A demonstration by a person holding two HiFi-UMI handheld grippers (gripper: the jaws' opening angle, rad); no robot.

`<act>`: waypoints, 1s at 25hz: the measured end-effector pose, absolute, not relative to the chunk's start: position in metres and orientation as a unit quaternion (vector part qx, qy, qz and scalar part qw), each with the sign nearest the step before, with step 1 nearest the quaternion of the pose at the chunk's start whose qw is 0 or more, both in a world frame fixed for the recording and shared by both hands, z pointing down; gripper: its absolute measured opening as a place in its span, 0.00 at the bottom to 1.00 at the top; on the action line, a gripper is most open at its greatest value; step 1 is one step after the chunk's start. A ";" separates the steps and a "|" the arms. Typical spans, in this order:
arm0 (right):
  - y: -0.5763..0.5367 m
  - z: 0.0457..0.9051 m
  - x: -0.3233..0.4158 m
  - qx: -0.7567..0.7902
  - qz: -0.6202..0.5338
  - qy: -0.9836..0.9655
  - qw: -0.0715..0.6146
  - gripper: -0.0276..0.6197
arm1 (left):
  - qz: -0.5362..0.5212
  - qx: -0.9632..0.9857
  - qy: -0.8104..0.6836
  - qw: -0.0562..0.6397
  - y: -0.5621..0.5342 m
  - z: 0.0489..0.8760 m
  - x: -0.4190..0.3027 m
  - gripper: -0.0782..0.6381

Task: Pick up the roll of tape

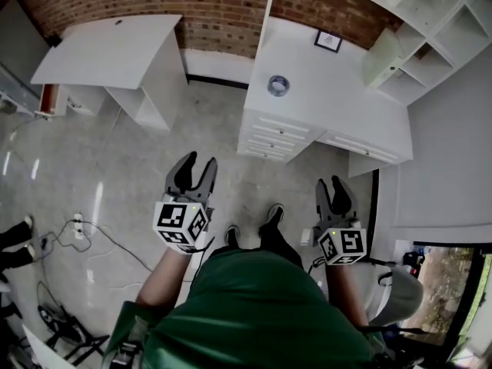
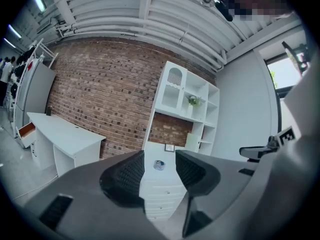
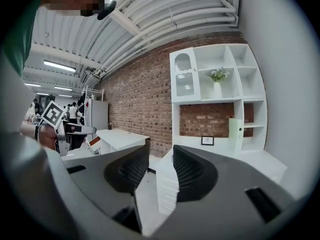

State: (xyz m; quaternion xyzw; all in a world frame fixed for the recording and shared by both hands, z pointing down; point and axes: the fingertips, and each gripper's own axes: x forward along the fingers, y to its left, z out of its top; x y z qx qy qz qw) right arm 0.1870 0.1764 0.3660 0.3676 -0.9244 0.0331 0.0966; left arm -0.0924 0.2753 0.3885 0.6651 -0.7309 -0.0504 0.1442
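The roll of tape (image 1: 278, 85) is a small grey ring lying flat on the white desk (image 1: 338, 106) with drawers, far ahead of both grippers. In the left gripper view the roll of tape (image 2: 159, 165) shows small and distant through the gap between the jaws. My left gripper (image 1: 195, 167) is held over the floor at waist height, open and empty. My right gripper (image 1: 333, 187) hangs beside it, to the right, jaws a little apart with nothing in them. The right gripper (image 3: 161, 165) faces the desk's drawer side, and the tape does not show in its view.
A second white desk (image 1: 115, 48) stands at the back left against the brick wall. A picture frame (image 1: 328, 41) and a white shelf unit (image 1: 430, 21) sit behind the tape. Cables and a power strip (image 1: 77, 225) lie on the floor at left.
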 end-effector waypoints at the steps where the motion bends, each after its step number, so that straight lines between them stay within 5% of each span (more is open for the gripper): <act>1: 0.169 0.371 0.184 0.364 0.038 -0.925 0.098 0.30 | -0.048 0.662 -0.733 0.149 0.270 0.393 -0.094 0.39; 14: -0.016 0.407 0.119 0.287 0.103 -0.950 0.075 0.29 | -0.021 0.585 -0.797 0.149 0.146 0.395 -0.145 0.39; 25: -0.164 0.425 0.084 0.216 0.072 -0.966 0.119 0.29 | -0.013 0.558 -0.816 0.152 0.002 0.396 -0.139 0.39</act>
